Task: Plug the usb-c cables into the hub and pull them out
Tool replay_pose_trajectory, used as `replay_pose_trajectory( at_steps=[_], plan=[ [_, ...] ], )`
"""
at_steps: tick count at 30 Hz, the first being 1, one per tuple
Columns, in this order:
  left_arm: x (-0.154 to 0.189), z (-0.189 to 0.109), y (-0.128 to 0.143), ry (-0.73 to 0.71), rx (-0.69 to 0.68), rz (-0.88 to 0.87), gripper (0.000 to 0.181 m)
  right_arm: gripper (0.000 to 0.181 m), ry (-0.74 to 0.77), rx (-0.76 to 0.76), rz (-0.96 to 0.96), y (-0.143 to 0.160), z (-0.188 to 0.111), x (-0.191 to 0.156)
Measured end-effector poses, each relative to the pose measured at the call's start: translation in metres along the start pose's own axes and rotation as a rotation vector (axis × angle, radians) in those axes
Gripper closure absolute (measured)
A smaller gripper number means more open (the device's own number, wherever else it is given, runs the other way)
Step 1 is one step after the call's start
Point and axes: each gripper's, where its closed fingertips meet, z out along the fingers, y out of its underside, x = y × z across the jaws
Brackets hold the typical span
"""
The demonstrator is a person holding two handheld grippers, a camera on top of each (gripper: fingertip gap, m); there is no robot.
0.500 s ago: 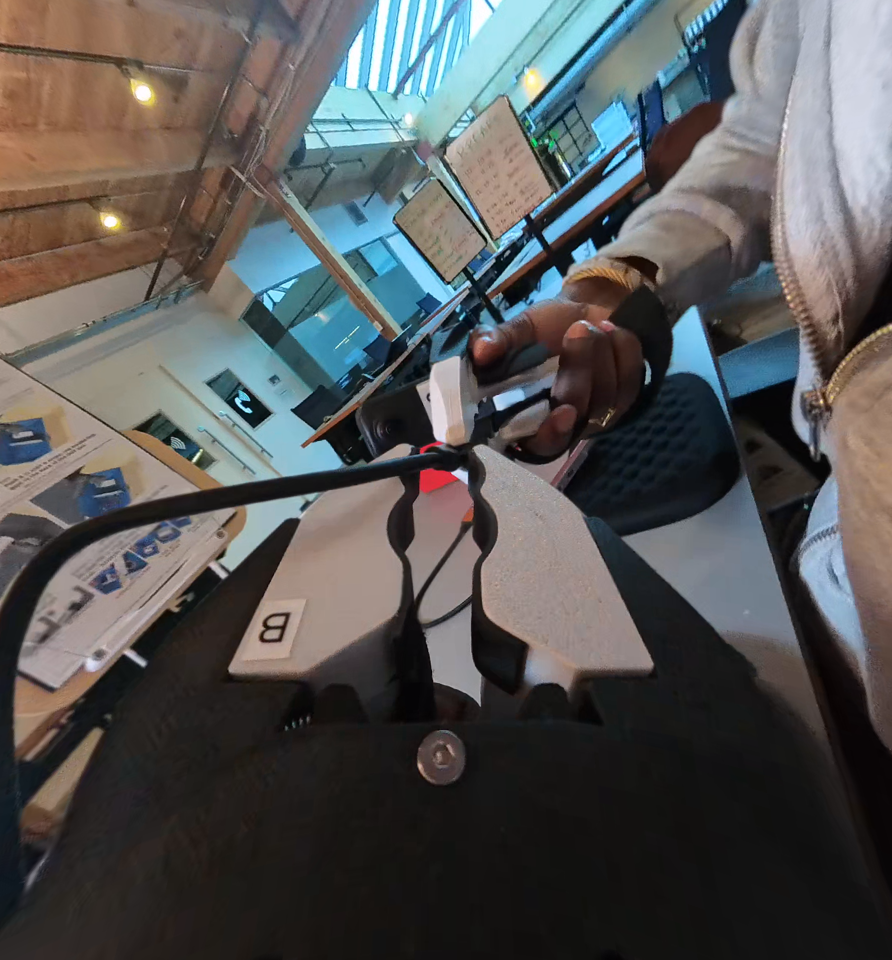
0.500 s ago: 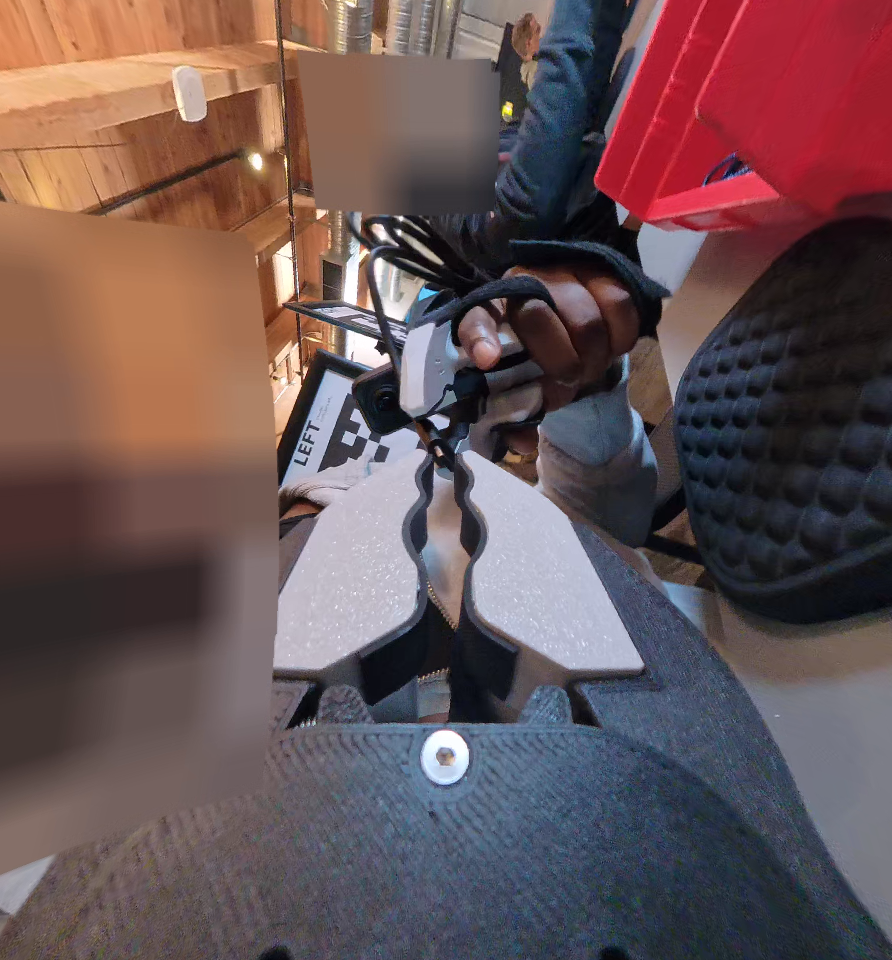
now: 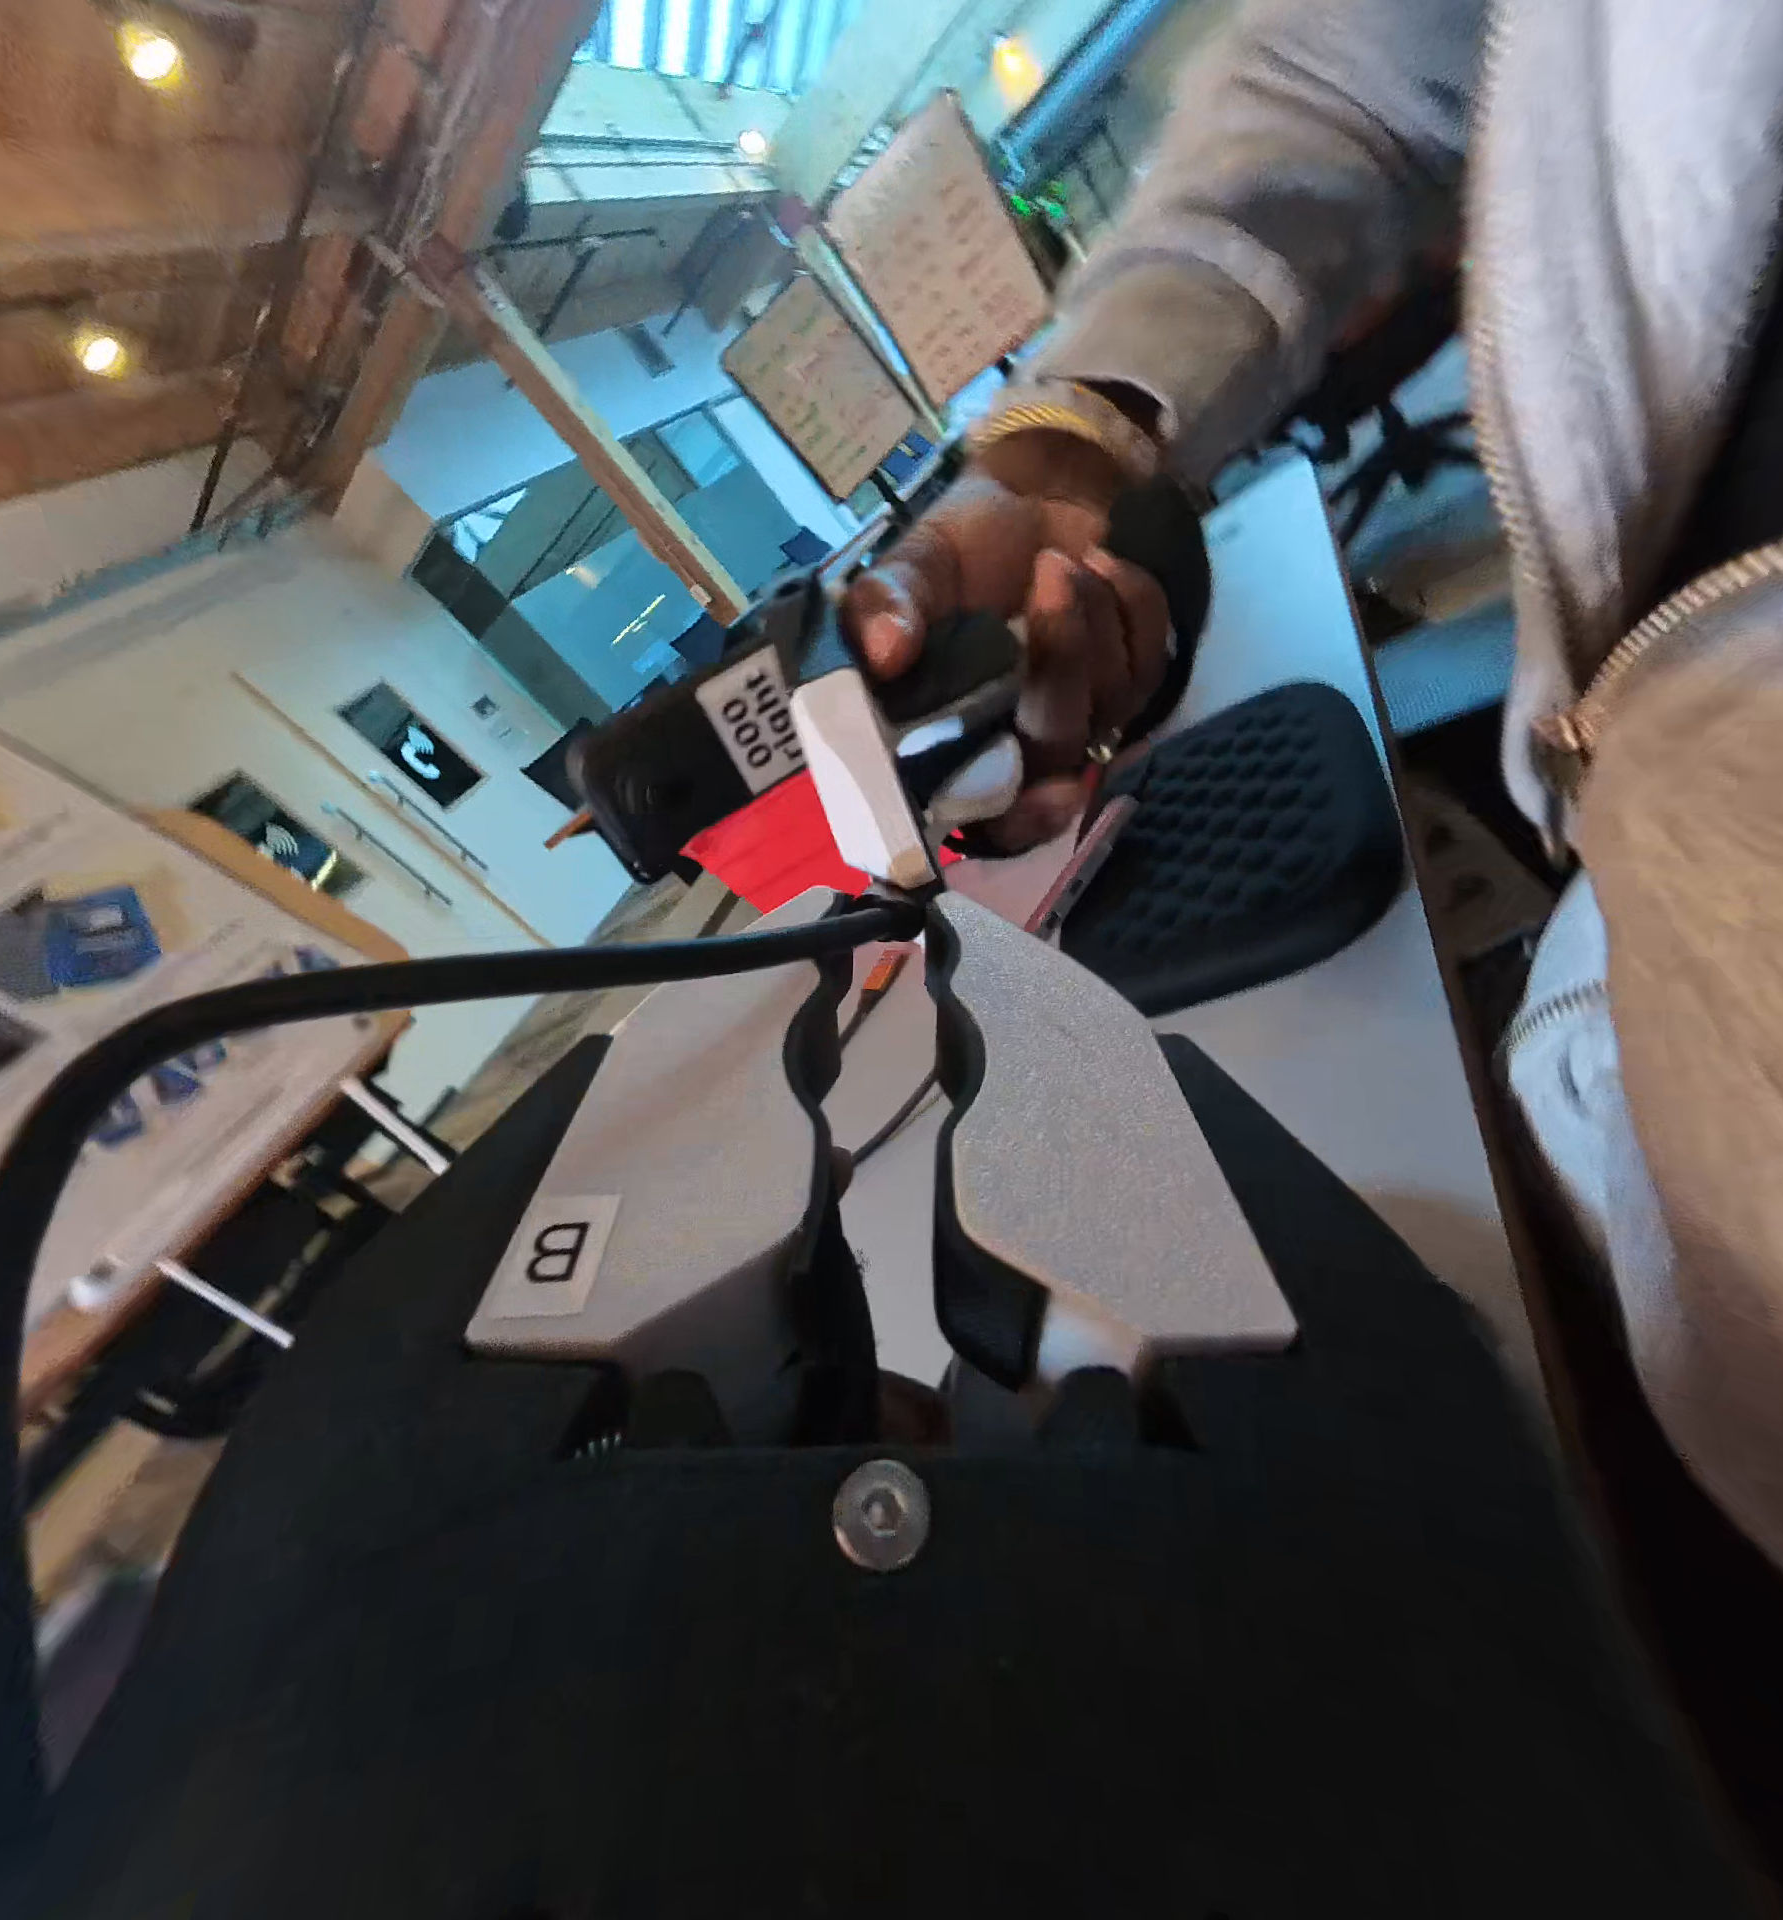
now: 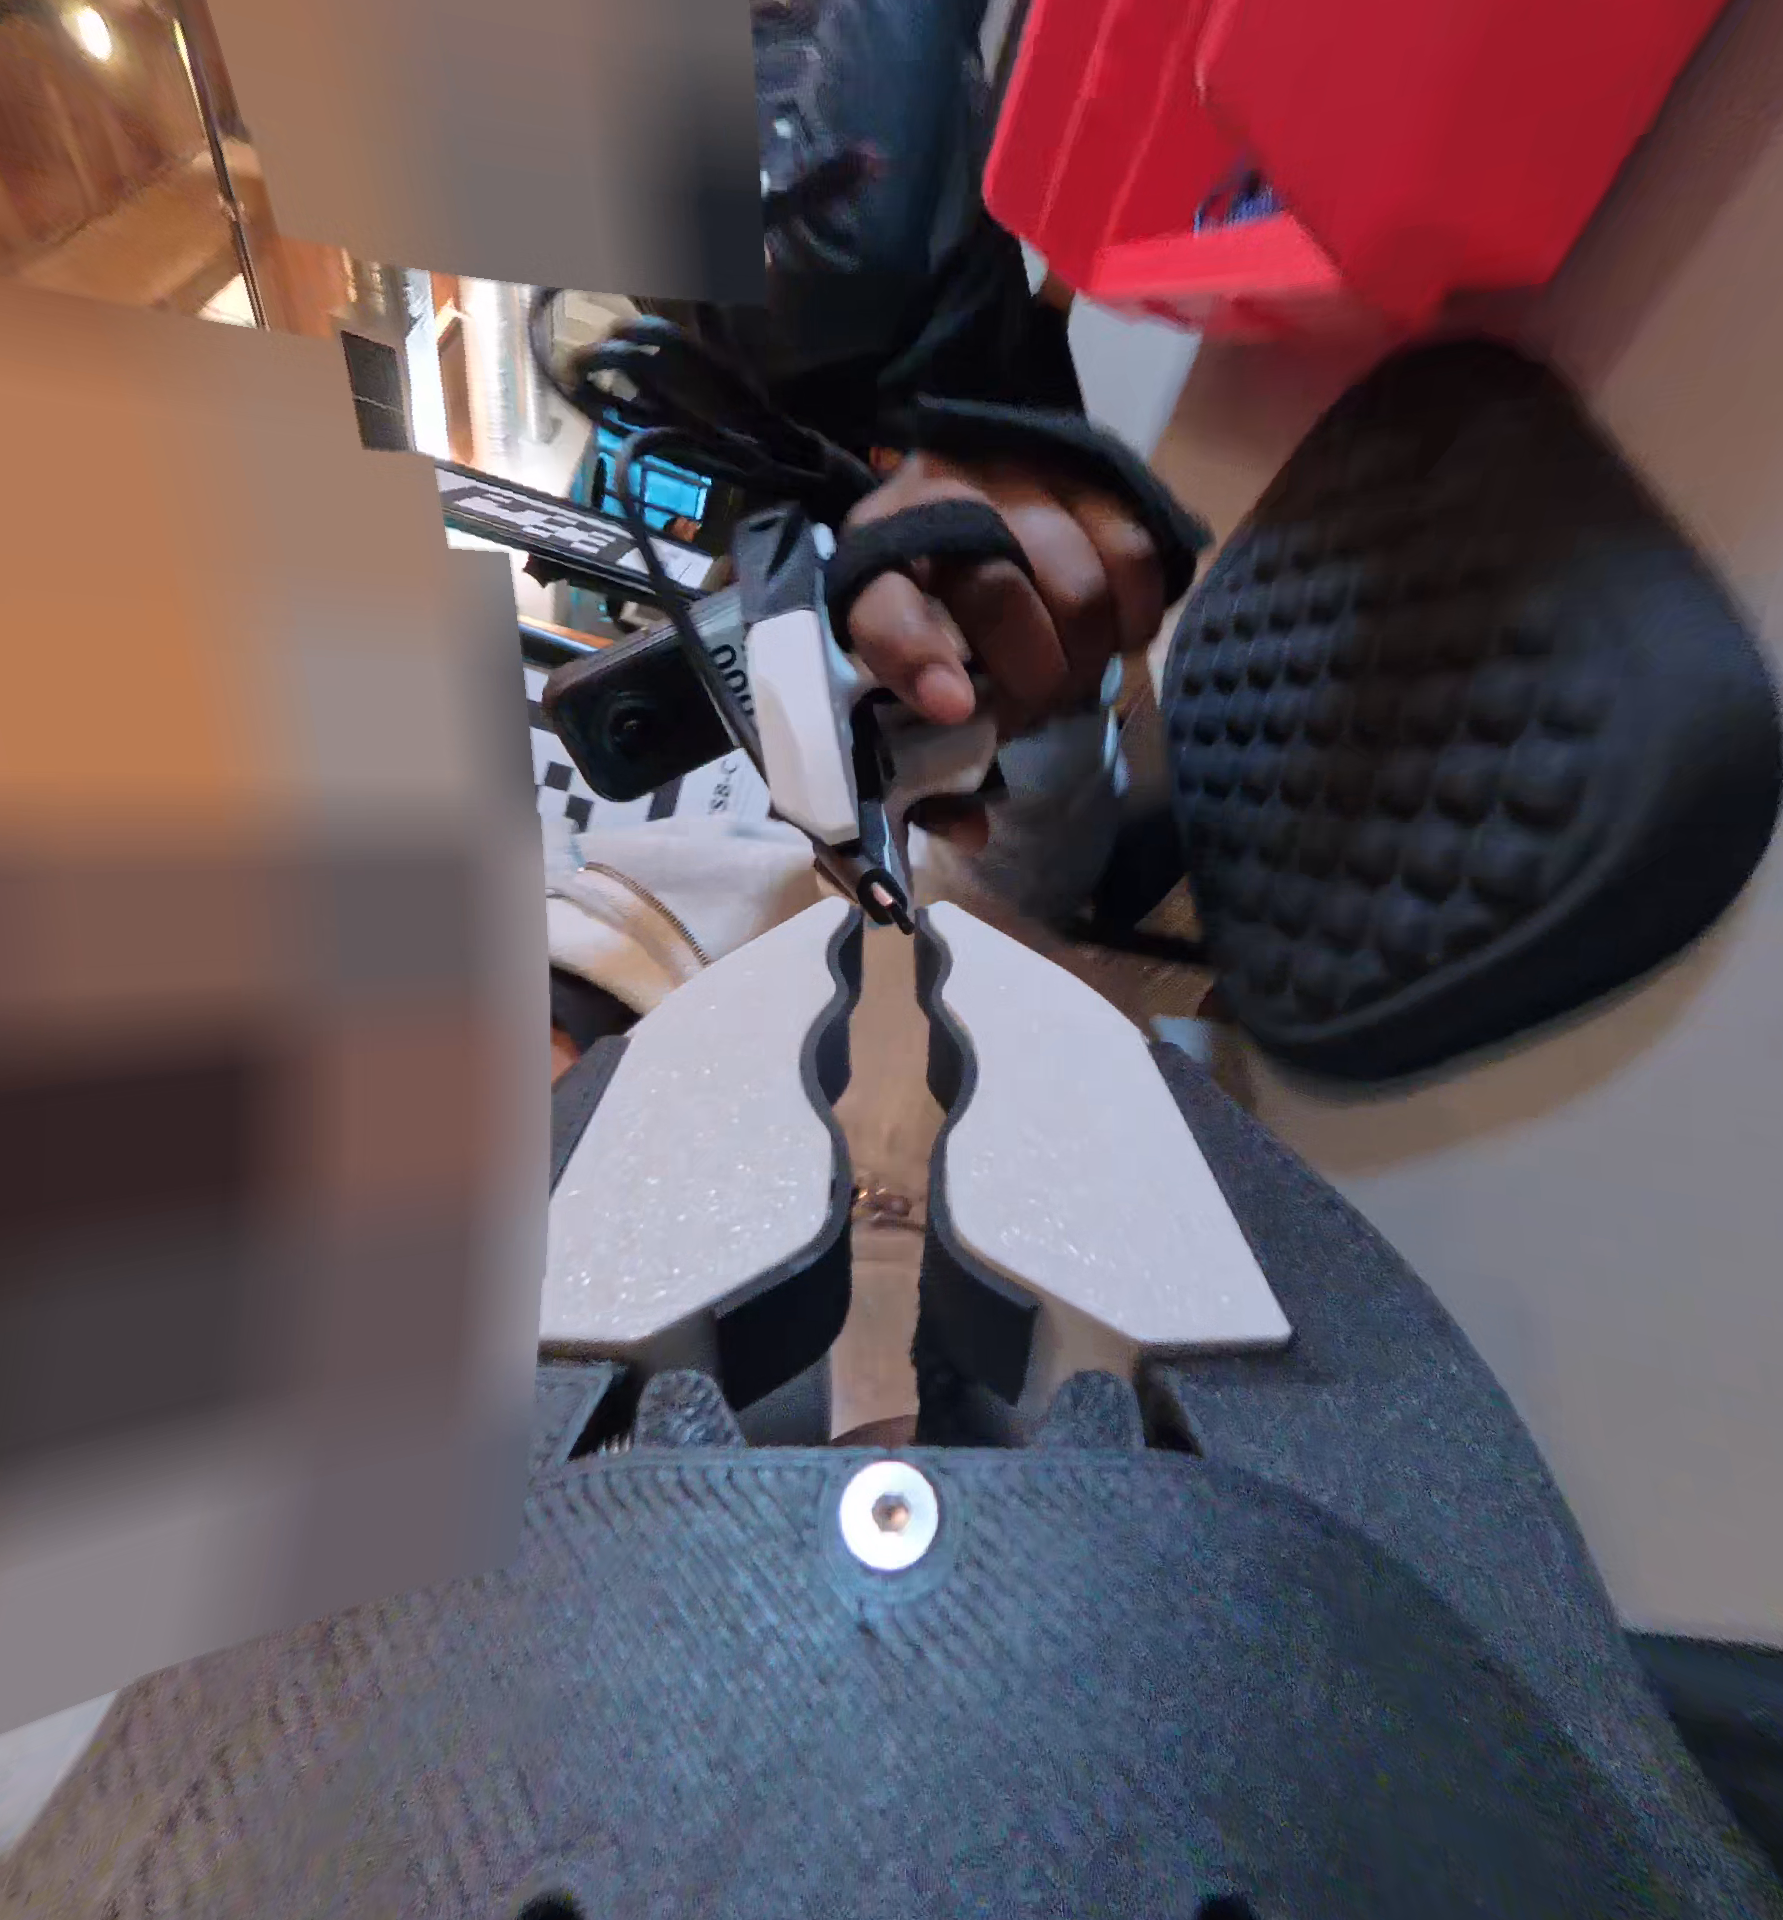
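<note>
Left gripper (image 3: 892,920) clamps black cable (image 3: 451,971), right gripper (image 4: 887,920) narrowly parted at its plug (image 4: 882,888); red bin (image 4: 1438,135) (something blue inside).

The left gripper (image 3: 892,920) pinches a black cable (image 3: 471,971) at its fingertips, the cable arching away to the left. Just beyond the cable's gripped end, the right gripper (image 3: 902,868) points its white tip at it, held in a person's hand (image 3: 1022,634). Right of that end, a black dimpled pad (image 3: 1240,831) lies on the grey table (image 3: 1375,1060).

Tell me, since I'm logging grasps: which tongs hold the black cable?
The left tongs: the black cable runs into their pinched tips. The right tongs show a clear gap between their tips.
</note>
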Motion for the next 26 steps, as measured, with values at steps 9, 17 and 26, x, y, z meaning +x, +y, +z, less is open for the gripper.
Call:
replay_pose_trajectory(
  at_steps=[9,17,26],
  plan=[
    [-0.024,0.002,-0.003,-0.146,0.141,-0.333,0.169,0.156,-0.125,0.247,-0.24,-0.025,-0.004,-0.01],
    [-0.019,0.004,-0.001,-0.122,0.139,-0.336,0.168,0.174,-0.19,0.248,-0.164,-0.025,-0.002,-0.011],
    [-0.005,0.0,0.005,-0.055,0.091,-0.228,0.169,0.174,-0.172,0.102,0.014,-0.011,0.004,-0.007]
  ],
)
